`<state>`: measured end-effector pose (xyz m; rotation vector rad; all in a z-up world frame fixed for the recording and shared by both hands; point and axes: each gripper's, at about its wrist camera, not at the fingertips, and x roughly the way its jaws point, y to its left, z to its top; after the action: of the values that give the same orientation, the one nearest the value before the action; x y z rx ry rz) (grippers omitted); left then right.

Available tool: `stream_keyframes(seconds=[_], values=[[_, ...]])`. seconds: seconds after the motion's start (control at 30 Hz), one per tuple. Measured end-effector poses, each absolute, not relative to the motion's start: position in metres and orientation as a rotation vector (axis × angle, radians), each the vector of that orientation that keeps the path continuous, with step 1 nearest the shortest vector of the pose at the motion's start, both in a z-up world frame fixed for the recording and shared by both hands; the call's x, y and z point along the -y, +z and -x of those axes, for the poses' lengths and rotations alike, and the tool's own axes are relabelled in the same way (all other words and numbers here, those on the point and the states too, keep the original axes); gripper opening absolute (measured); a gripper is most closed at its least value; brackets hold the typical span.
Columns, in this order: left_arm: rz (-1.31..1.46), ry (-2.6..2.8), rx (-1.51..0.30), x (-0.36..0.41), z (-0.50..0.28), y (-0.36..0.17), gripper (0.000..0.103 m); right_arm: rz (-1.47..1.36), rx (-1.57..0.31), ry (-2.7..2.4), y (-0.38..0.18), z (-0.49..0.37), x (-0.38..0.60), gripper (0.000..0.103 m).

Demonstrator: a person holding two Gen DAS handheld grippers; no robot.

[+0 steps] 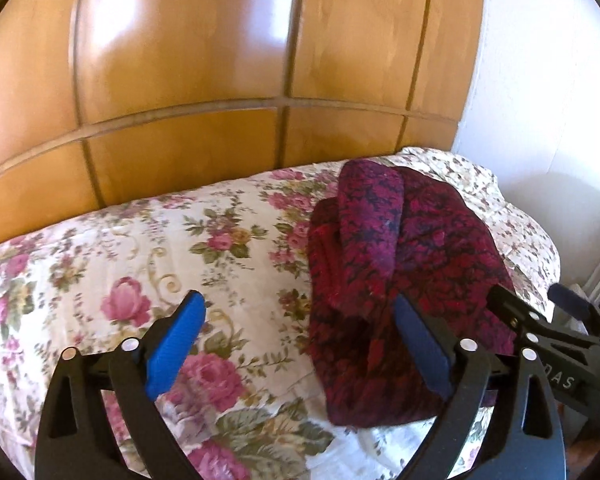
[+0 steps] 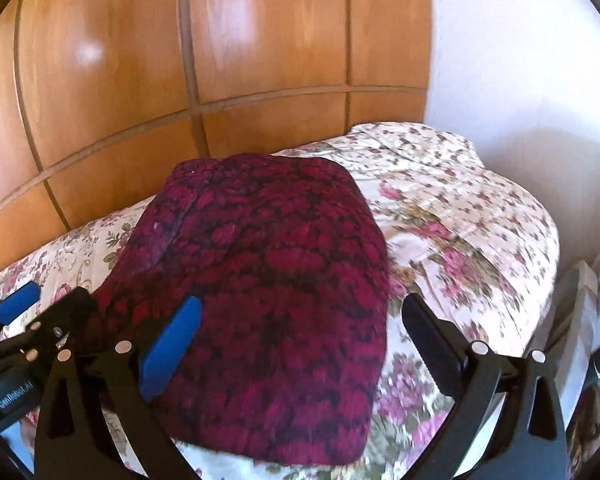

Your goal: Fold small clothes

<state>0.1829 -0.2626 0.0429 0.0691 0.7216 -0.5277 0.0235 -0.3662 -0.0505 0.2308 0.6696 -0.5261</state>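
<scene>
Left wrist view: folded crimson-and-magenta patterned garment point(image 1: 400, 280) lies on floral bedspread point(image 1: 120, 264), right of centre, near the bed's far right corner. Long axis runs near-to-far, away from the camera toward the wooden panelled wall point(image 1: 220, 60). Narrow folded strip lies along the top of it, same direction, rounded end pointing at the wall. Left gripper point(image 1: 300, 308) jaws spread wide, nothing between the pads; right blue pad overlaps the garment's near left part in the picture, contact unclear. Left pad over bare bedspread. Right gripper point(image 1: 540, 304) shows at the lower right edge, beside the garment's right side.

Right wrist view: same garment point(image 2: 268, 300) fills the centre, flat, long axis again near-to-far, far end rounded and narrower, near edge broader. Right gripper point(image 2: 300, 312) jaws wide apart, holding nothing; garment sits under the gap. Left gripper point(image 2: 48, 296) at lower left, also wide. White wall point(image 2: 520, 60) to the right. Some motion blur on the bedspread.
</scene>
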Motion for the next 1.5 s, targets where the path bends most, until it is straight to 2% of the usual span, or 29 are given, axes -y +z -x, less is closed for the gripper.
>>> stream_keyframes(seconds=[0.4, 1.5], values=[[-0.053, -0.432, -0.687, 0.225, -0.156, 0.048, 0.099, -0.232, -0.626, -0.573, -0.058, 0.014, 0.316, 0.101], [-0.054, -0.390, -0.645, 0.201, -0.127, 0.056, 0.099, -0.243, -0.641, -0.585, -0.056, 0.030, 0.302, 0.101]])
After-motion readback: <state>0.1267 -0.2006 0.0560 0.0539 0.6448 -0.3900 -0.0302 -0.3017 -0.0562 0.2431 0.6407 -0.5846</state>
